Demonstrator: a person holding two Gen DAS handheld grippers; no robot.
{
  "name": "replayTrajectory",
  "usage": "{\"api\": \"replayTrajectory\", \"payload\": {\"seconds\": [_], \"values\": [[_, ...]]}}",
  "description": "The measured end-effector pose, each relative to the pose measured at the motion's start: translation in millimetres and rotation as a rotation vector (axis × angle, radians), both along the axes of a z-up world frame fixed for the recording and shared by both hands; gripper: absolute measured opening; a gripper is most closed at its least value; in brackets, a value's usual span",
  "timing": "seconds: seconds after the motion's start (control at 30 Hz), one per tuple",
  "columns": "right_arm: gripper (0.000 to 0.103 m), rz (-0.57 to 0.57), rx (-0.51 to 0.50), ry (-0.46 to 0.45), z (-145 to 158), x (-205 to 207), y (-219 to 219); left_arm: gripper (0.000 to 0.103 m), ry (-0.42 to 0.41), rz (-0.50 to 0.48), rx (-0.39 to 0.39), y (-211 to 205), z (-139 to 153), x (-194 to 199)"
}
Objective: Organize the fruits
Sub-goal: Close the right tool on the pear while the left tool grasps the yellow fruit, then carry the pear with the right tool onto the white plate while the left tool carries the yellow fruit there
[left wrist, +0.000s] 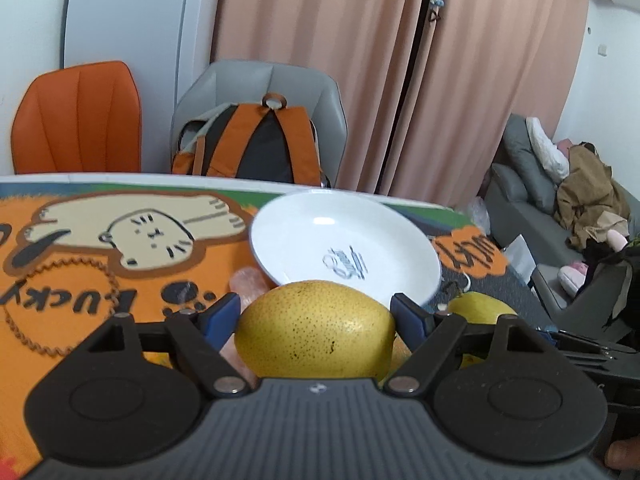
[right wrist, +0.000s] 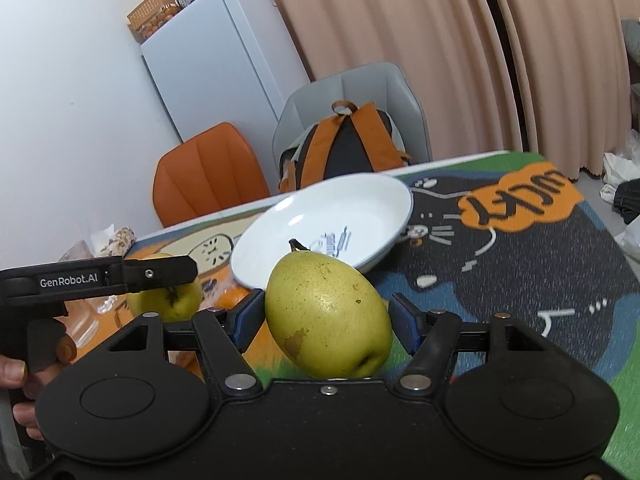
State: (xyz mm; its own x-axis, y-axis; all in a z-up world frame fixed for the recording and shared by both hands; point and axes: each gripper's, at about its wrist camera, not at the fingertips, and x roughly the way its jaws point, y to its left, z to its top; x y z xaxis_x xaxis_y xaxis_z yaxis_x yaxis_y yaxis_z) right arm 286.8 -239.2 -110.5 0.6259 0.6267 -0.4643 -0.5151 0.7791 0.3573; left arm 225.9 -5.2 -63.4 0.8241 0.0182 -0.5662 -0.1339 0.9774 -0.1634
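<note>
My left gripper (left wrist: 316,312) is shut on a yellow speckled pear (left wrist: 314,330), held above the mat just short of the white plate (left wrist: 304,224). My right gripper (right wrist: 326,312) is shut on a second yellow-green pear (right wrist: 328,314), stem pointing at the white plate (right wrist: 372,196). The plate holds no fruit. In the right wrist view the left gripper (right wrist: 172,276) shows at the left with its pear (right wrist: 176,300) partly hidden behind a finger. In the left wrist view the right gripper's pear (left wrist: 476,308) peeks out at the right. An orange fruit (right wrist: 230,298) lies on the mat, mostly hidden.
A cartoon cat mat (left wrist: 80,264) covers the table. An orange chair (left wrist: 80,120) and a grey chair with an orange-black backpack (left wrist: 256,140) stand behind the far edge. A white fridge (right wrist: 216,60) is at the back. A clear glass (right wrist: 80,320) stands at the left.
</note>
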Motion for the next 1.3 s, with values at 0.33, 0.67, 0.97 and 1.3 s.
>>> {"api": "replayTrajectory", "payload": {"seconds": [0.33,0.67,0.97,1.3], "values": [[0.064,0.001,-0.004,-0.037,16,20,12,0.08,-0.047,0.029,0.0,23,21,14],[0.064,-0.002,-0.008,-0.039,19,50,28,0.08,-0.067,0.044,0.009,38,27,34],[0.064,-0.017,0.006,-0.03,15,75,36,0.08,-0.061,0.041,0.003,48,21,59],[0.064,-0.02,-0.003,0.01,-6,98,48,0.08,-0.031,0.014,0.005,46,5,85]]}}
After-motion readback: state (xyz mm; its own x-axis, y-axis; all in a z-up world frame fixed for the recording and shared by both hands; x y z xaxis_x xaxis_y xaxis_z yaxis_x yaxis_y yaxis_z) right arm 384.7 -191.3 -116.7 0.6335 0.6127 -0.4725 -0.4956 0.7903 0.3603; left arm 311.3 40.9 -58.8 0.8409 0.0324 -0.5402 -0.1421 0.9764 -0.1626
